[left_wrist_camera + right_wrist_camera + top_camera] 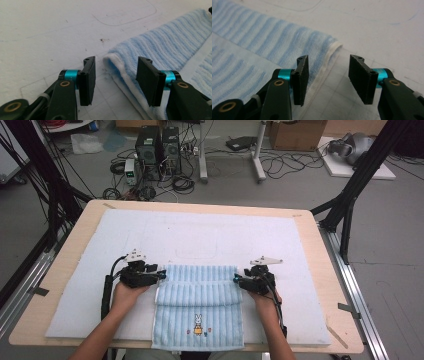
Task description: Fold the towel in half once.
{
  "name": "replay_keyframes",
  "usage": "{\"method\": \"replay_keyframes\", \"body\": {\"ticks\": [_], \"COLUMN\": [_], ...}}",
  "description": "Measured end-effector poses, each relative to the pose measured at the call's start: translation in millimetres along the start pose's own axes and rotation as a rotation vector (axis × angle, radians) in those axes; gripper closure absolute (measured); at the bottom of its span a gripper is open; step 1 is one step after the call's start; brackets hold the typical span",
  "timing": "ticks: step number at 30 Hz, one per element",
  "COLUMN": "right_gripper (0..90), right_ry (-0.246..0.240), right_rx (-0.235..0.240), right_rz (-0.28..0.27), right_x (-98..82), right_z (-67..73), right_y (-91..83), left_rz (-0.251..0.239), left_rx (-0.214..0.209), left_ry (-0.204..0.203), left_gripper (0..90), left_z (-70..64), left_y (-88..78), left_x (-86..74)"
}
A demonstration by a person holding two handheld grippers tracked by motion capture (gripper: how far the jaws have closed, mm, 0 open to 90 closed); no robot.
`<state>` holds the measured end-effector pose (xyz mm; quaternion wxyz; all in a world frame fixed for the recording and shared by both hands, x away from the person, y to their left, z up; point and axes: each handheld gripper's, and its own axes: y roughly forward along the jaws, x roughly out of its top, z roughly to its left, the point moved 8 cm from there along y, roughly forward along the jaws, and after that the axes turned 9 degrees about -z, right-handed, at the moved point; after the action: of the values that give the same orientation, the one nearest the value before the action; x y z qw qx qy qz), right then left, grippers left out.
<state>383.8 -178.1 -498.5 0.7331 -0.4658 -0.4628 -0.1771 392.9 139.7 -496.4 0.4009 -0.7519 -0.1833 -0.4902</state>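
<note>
Light blue towel (199,307) flat on the white mat (300,250), far edge folded back toward the person, near end hanging over the table (70,265) edge. Left gripper (161,275) at the fold's left end, jaws apart, towel corner between them, unpressed. Right gripper (236,280) at the right end, jaws apart over the hem, gripping nothing.

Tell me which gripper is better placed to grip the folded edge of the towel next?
Left, slightly: in the left gripper's view the towel's folded corner lies between its open jaws; the right gripper straddles just the hem.
</note>
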Motion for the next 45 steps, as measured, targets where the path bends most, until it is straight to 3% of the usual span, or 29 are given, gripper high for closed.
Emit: {"method": "replay_keyframes", "body": {"ticks": [4,8,10,11,12,16,21,25,26,31,35,38,45], "right_gripper": [53.2,66.3,76.3,76.5,79.1,85.4,86.6,86.6,86.6,86.5,86.6,86.5,86.5], "right_ry": [-0.083,-0.133,-0.149,-0.150,-0.131,-0.049,-0.055,-0.027,-0.021,-0.018,-0.007,-0.008,-0.015], "right_rx": [-0.032,-0.026,-0.007,0.000,0.005,0.063,0.050,0.029,0.027,-0.009,-0.031,-0.046,-0.078], "right_rz": [0.032,0.064,0.073,0.073,0.075,0.073,0.054,0.028,0.024,0.010,-0.002,-0.003,-0.001], "right_x": [-2.1,-0.9,-0.8,-1.0,-1.2,-1.8,0.8,5.3,6.5,16.0,26.7,33.8,49.9], "right_z": [4.5,11.6,16.0,16.4,16.1,14.1,13.8,6.2,3.6,-6.0,-14.2,-19.2,-29.1], "right_y": [3.0,3.2,3.3,3.5,3.5,4.1,7.2,12.3,14.0,24.8,33.7,41.3,57.3], "left_rz": [0.025,0.045,0.048,0.051,0.048,0.048,0.049,0.026,0.043,0.022,0.005,-0.022,-0.019], "left_rx": [-0.027,-0.004,-0.014,-0.026,-0.025,-0.028,-0.024,-0.002,-0.009,0.011,0.008,0.011,0.021], "left_ry": [0.056,0.094,0.100,0.111,0.105,0.073,0.024,-0.015,-0.022,-0.008,-0.034,-0.006,0.011], "left_gripper": [58.5,67.2,73.0,76.1,82.2,85.2,85.7,85.6,85.6,85.6,85.5,86.3,86.4], "left_z": [-7.4,-9.7,-12.1,-13.8,-15.7,-14.3,-9.0,0.5,3.1,12.0,23.9,31.8,43.5], "left_y": [2.2,3.9,4.2,4.2,5.0,5.3,12.1,23.0,24.9,37.2,49.9,56.4,67.3], "left_x": [-2.3,-3.8,-4.3,-4.7,-4.6,-4.2,0.6,8.1,9.2,26.2,37.7,44.7,53.9]}}
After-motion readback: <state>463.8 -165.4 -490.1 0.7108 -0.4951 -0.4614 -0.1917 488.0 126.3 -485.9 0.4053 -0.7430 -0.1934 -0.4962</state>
